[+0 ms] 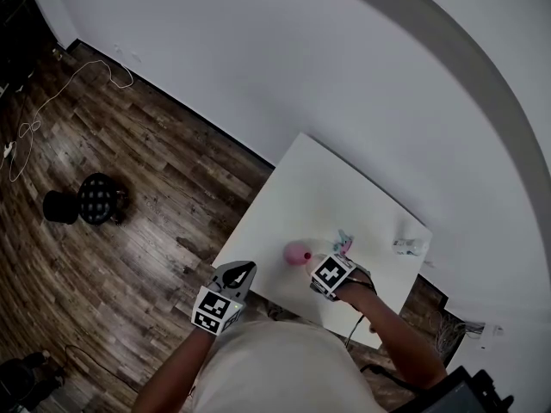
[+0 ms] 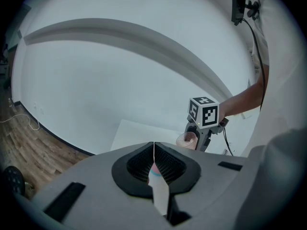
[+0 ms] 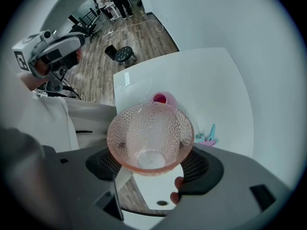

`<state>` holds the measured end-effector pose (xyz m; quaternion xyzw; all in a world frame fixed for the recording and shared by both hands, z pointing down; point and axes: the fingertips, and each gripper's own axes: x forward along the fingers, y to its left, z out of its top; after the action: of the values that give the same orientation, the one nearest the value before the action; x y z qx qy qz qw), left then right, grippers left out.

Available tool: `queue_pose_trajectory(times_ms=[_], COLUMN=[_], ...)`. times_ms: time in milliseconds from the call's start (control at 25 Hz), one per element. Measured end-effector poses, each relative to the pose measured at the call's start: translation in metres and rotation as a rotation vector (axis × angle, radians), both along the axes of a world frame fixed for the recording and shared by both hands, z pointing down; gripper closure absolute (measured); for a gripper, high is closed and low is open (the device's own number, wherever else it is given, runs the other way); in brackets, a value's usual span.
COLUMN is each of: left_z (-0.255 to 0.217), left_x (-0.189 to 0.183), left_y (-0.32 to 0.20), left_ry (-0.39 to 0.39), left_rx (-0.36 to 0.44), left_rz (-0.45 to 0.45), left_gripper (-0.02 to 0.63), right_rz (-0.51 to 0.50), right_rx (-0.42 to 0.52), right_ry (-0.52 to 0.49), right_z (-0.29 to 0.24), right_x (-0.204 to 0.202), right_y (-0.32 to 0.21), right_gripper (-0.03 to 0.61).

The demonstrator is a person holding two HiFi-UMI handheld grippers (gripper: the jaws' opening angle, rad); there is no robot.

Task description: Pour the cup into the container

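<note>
Between the pads of my right gripper (image 3: 152, 163) I'm holding the cup (image 3: 149, 133), a see-through pink one with a dimpled wall. The jaws are pinching it from both sides near its base. I'm tipping it steeply, so its mouth is facing back at the gripper's camera and I'm looking straight down to its bottom. Just past the cup's rim the container (image 3: 163, 98) is sitting on the white table (image 3: 211, 90), a small pink thing with something darker pink showing in its opening. From the head view the cup and container are sitting close together near the table's front edge.

A little teal and pink item (image 3: 208, 138) is lying just beside them on the table. I can't tell what it is. A small white object (image 1: 409, 246) is resting further along, near the table's right edge.

My left gripper (image 2: 154, 152) is doing nothing much. Its jaws are pressing together with nothing gripped, and it's hanging off the table's front-left corner, pointing across at the right gripper and the cup.

Beyond the table the dark wood floor (image 1: 155, 170) is running up to a white wall (image 1: 301, 50), with a black stool (image 1: 96, 199) standing well apart and a pale cable (image 1: 52, 101) trailing across the boards.
</note>
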<state>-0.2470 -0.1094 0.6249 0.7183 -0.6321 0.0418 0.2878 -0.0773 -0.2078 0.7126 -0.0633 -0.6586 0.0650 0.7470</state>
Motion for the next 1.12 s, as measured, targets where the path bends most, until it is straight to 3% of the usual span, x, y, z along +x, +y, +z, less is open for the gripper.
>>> queue_pose_trajectory(times_ms=[1120], left_z=[0.0051], left_x=[-0.0054], left_y=[-0.0005], left_ry=[0.007], left_rx=[0.000], left_rz=[-0.003], left_gripper=[0.601], right_rz=[-0.002], right_rx=[-0.003], right_ry=[0.069], right_z=[-0.0050], right_x=[0.0048], right_y=[-0.0016], right_gripper=[0.218])
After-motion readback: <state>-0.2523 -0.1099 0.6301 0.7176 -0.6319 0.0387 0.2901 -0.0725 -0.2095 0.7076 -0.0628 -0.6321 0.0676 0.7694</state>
